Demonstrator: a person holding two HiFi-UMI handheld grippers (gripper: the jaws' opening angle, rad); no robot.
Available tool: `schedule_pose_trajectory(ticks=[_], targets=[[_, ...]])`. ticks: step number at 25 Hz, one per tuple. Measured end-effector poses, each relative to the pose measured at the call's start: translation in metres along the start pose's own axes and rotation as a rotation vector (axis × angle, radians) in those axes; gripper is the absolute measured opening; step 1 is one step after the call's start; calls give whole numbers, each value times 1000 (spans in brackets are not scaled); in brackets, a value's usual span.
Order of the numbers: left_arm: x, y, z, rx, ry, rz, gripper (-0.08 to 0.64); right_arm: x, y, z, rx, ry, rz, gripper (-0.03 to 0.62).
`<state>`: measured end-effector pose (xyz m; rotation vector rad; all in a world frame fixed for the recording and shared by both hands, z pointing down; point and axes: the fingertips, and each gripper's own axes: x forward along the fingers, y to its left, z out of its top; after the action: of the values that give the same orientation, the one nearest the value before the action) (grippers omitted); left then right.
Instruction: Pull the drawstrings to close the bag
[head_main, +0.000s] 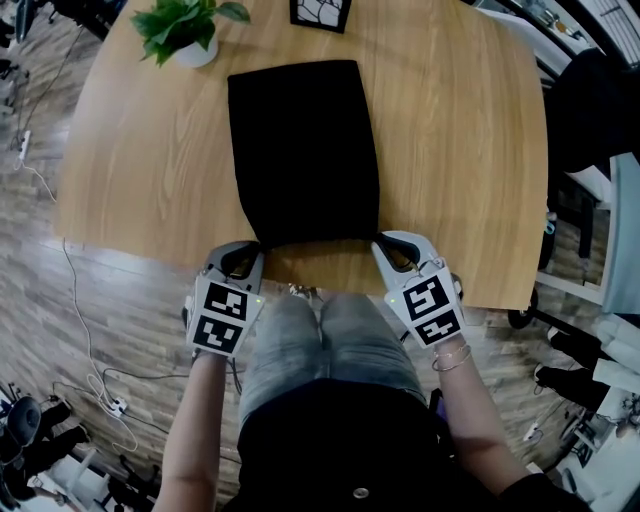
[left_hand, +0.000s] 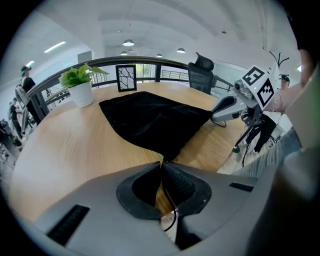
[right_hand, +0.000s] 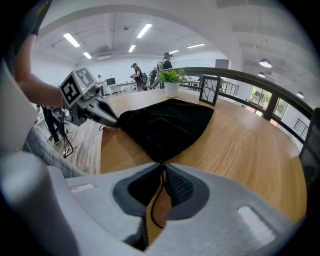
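- A black cloth bag (head_main: 303, 150) lies flat in the middle of the head view, on a rounded wooden table (head_main: 460, 150). Its mouth edge faces the bottom of the frame, close to the table's near rim.
- The left claw (head_main: 243, 258) sits at the bag's lower-left corner and the right claw (head_main: 392, 250) at its lower-right corner. Both slope down toward the table.
- In the left gripper view, the jaws are pressed together on the thin black left drawstring (left_hand: 168, 195). It runs between the pads and loops out behind them.
- In the right gripper view, the jaws are likewise clamped on the right drawstring (right_hand: 155, 195), with the tips at the bag's corner.
- The mouth edge runs straight and ungathered, so the pull itself seems not yet begun.
- To do it well, the two claws should likely draw apart toward the left and right of the frame, low along the table and at an even pace. Matched pulls should keep the light bag from sliding to one side.
- The cords are thin and could slip, so a firm grip matters.
- The bag looks soft and matte, with shallow folds.
- The table is smooth pale wood with fine grain.
- The pads are dark rubber with a dotted texture, set in smooth gray plastic.
- A potted plant (head_main: 185, 30) stands at the upper left and a framed picture (head_main: 320, 12) at the top centre, both clear of the bag.
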<state>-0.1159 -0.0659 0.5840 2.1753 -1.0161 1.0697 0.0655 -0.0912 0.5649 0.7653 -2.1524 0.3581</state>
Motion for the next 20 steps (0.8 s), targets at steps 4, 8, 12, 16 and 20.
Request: schedule_pose_trajectory(ticks=[4,8,12,16,20], targets=[[-1,0,0,5,6,-4,29,-6,-7,-2,16,-9,-1,28],[-2,-2,0,21,20,-2,29,-12,-13,1,24,-21,-22,28],[-10,-2,3,16,-6,11,28,-19,-23,-1,40,-39,-51,26],[-22,0,16,8,-56,33,26,-32,-33,7,85,-83,-71,25],[-34,6,28,-15,-109,52,26,-42,-41,17,119,-130,-99,25]])
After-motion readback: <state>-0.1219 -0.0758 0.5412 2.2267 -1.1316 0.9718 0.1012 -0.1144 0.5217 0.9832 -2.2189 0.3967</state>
